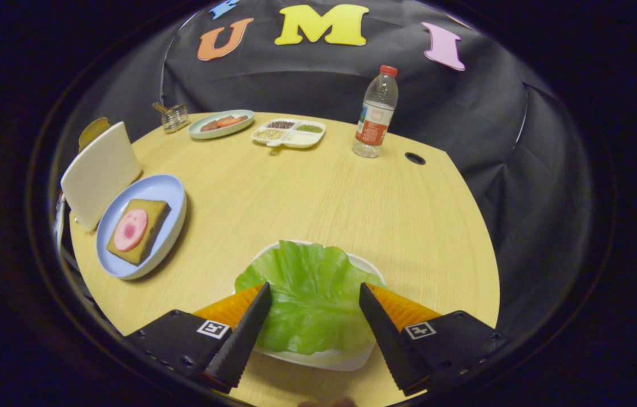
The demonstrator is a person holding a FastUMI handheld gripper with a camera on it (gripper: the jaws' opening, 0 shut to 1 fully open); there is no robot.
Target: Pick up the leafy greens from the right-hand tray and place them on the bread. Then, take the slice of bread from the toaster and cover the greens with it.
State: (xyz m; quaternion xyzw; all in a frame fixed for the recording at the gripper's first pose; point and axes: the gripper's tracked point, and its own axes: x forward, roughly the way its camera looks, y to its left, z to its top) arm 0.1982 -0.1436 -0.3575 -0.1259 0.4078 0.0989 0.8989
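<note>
You are working over a pale wooden table (307, 192) ringed by black cloth. At its far left edge a white toaster (100, 172) stands with a brown slice of bread (94, 131) poking up behind it, mostly hidden by the toaster's body. Just beside the toaster sits a blue plate (168, 189) carrying the bread (151, 226) with a pink round slice (130, 229) on top. Farther back you have a small clear holder (173, 116), its contents too small to make out, then a pale green dish (205, 131) with reddish pieces, a divided tray (301, 141) of grains and something green, a water bottle (376, 113) and a dark hole (415, 158) in the tabletop. Nothing stands between the plate and your gripper (313, 297). Its fingers are spread apart, one on each side of the leafy greens (312, 288), which lie on a white tray (324, 357) between them. The leaf covers most of that tray, and whether the fingers touch the leaf is hard to tell.
</note>
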